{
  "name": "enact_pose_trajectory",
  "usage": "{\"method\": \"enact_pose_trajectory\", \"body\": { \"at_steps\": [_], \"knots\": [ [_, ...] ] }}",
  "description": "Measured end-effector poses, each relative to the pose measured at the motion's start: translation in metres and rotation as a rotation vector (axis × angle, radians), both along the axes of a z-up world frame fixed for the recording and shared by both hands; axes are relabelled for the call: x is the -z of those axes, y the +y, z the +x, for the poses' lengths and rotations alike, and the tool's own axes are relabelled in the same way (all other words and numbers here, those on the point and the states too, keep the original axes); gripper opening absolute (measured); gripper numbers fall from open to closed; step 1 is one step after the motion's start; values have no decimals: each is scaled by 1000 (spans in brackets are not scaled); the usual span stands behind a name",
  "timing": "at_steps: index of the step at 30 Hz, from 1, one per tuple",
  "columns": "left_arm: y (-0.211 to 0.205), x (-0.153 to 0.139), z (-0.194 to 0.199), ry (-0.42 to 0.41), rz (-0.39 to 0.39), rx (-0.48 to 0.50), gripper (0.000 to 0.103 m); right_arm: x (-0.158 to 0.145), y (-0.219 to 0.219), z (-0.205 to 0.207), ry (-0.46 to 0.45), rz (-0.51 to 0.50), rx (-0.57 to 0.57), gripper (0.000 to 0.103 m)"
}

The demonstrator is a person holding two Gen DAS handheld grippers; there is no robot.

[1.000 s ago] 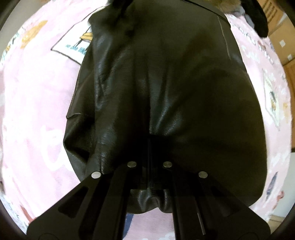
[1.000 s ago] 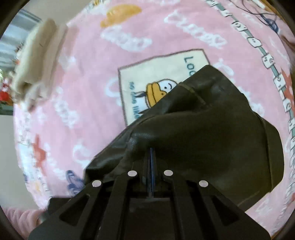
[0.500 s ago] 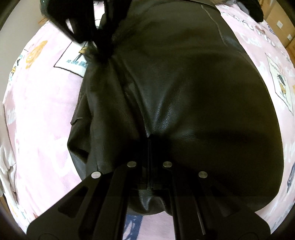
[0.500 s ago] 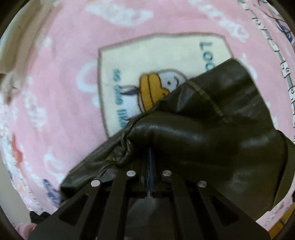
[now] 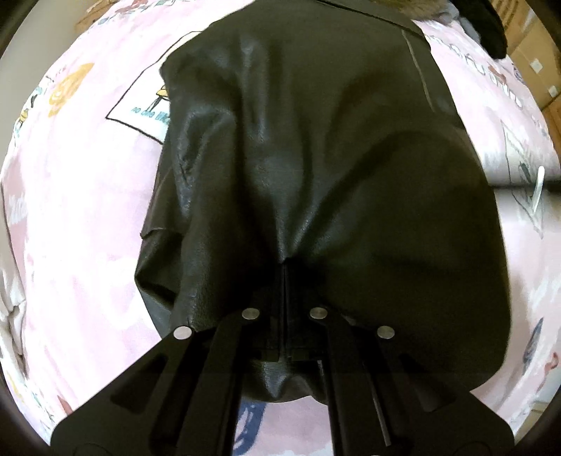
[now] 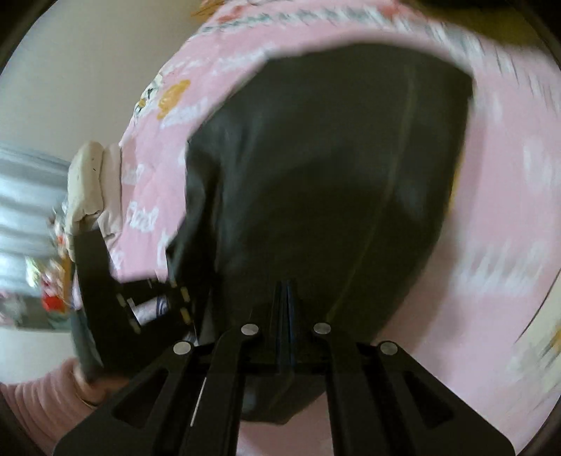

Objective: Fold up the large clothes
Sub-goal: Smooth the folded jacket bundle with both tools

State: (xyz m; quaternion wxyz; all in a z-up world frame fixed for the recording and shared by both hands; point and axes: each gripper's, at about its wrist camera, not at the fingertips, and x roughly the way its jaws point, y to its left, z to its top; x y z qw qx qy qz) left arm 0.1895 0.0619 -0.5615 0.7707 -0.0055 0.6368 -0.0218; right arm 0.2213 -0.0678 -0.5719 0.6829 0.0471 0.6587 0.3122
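Observation:
A large black leather jacket (image 5: 315, 168) lies on a pink printed blanket (image 5: 77, 210). My left gripper (image 5: 284, 266) is shut on a pinched fold at the jacket's near edge, the leather bunching at its tips. In the right wrist view the same jacket (image 6: 333, 175) fills the middle, blurred by motion. My right gripper (image 6: 286, 284) is shut on another part of the jacket's near edge. The left gripper's body (image 6: 115, 308) shows at the left of the right wrist view, beside the jacket's edge.
The blanket (image 6: 508, 217) spreads around the jacket on all sides. A cream pillow (image 6: 87, 182) lies at the blanket's left edge by a wall. Cardboard boxes (image 5: 536, 59) and a dark garment (image 5: 491, 28) sit at the far right in the left wrist view.
My right gripper has swung with its hold on the jacket, from over the duck picture patch to the near edge beside the left gripper. The left gripper keeps its hold, barely moving.

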Motion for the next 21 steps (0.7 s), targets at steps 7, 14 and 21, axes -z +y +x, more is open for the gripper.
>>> {"method": "enact_pose_trajectory", "body": {
  "at_steps": [7,14,21],
  "knots": [
    [-4,-18,62,40,58,5,2,43,-22,-19,81,178,213,3],
    [-7,5,82,96,186,102,2,25,-24,-41,-36,88,241,2],
    [21,-4,68,124,153,33,2,-7,-16,-99,-53,170,202,2]
  ]
}}
